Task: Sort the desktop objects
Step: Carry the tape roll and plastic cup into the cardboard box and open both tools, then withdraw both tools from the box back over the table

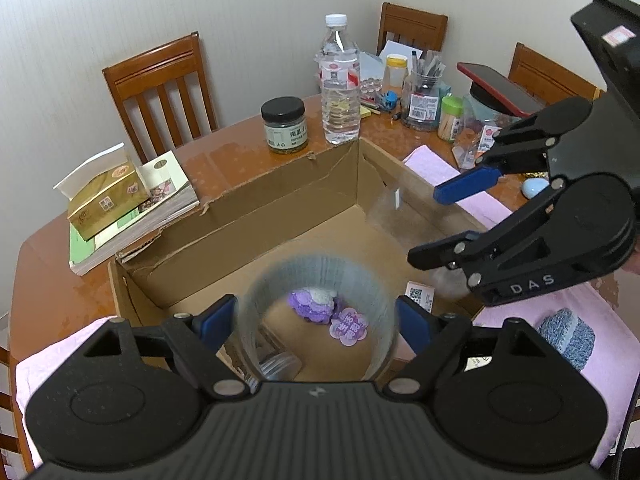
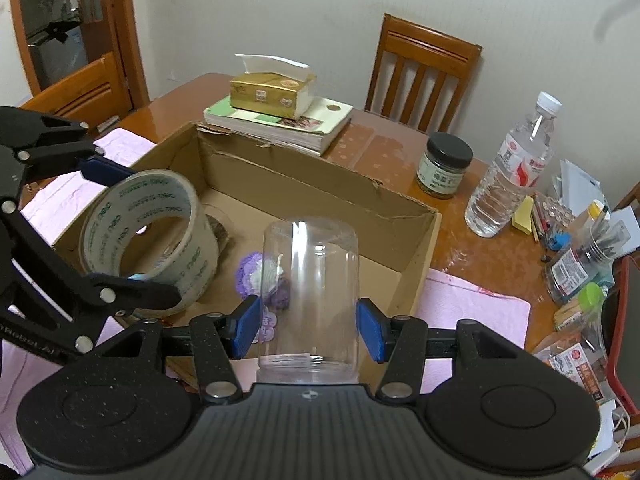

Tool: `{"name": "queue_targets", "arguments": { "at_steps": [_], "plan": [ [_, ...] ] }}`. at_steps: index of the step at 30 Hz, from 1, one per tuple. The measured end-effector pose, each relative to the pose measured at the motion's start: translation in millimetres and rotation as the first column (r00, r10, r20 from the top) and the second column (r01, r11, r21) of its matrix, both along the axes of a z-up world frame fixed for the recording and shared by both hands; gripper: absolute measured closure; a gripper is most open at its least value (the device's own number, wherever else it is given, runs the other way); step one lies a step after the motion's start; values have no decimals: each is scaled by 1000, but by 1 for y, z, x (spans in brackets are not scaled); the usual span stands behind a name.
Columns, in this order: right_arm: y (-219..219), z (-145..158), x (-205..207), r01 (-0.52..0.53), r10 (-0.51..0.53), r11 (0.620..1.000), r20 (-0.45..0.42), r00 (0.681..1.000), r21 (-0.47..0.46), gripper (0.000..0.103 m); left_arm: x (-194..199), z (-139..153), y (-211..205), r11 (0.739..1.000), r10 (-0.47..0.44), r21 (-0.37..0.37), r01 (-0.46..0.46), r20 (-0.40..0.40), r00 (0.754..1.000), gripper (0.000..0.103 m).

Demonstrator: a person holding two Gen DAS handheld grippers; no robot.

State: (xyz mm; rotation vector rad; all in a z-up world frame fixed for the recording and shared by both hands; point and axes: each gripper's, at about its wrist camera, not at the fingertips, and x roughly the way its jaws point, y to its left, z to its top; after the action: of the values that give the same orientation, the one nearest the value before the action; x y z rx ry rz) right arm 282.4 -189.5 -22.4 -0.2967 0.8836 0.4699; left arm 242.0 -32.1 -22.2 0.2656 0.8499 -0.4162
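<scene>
The step in hand looks like dropping two things into the cardboard box [image 2: 304,184]. The right gripper [image 2: 308,330] has a clear plastic jar [image 2: 312,280] between its blue pads, though a gap shows on each side, so the jaws stand loose around it, not pinching. The left gripper [image 1: 312,322] straddles a roll of tape [image 2: 148,236], with pads at or just beside its sides. Both hang over the box floor, above a purple knitted thing [image 1: 314,306]. Next calls for spreading wider and withdrawing upward.
</scene>
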Motion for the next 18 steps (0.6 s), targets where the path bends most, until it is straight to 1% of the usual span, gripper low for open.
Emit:
{"name": "queue_targets", "arguments": {
  "at_steps": [1,2,5,8,15,18],
  "plan": [
    [-1,0,0,4,-4,1000,1,1000,3,34,-1,1,0,1000,-2,1,2,6,1000,16],
    [-2,0,-1,3,-3,1000,4,1000,7,30,-1,1,1,1000,-1,2,1,8,1000,14],
    [-3,0,-3,7,-7,1000,8,1000,-2,29,-4,3,2,1000,-1,-3,1,5,1000,13],
    [-5,-2,-6,13,-13,1000,3,1000,-9,29,-6,4,3,1000,-2,-3,2,1,1000,9],
    [-9,-3,-15,33,-33,999,-1,999,-14,27,-17,6,2,1000,-6,9,6,7,1000,9],
    [-11,-2,-20,41,-41,999,-2,999,-4,24,-22,8,2,1000,-10,7,10,8,1000,9]
  ]
}}
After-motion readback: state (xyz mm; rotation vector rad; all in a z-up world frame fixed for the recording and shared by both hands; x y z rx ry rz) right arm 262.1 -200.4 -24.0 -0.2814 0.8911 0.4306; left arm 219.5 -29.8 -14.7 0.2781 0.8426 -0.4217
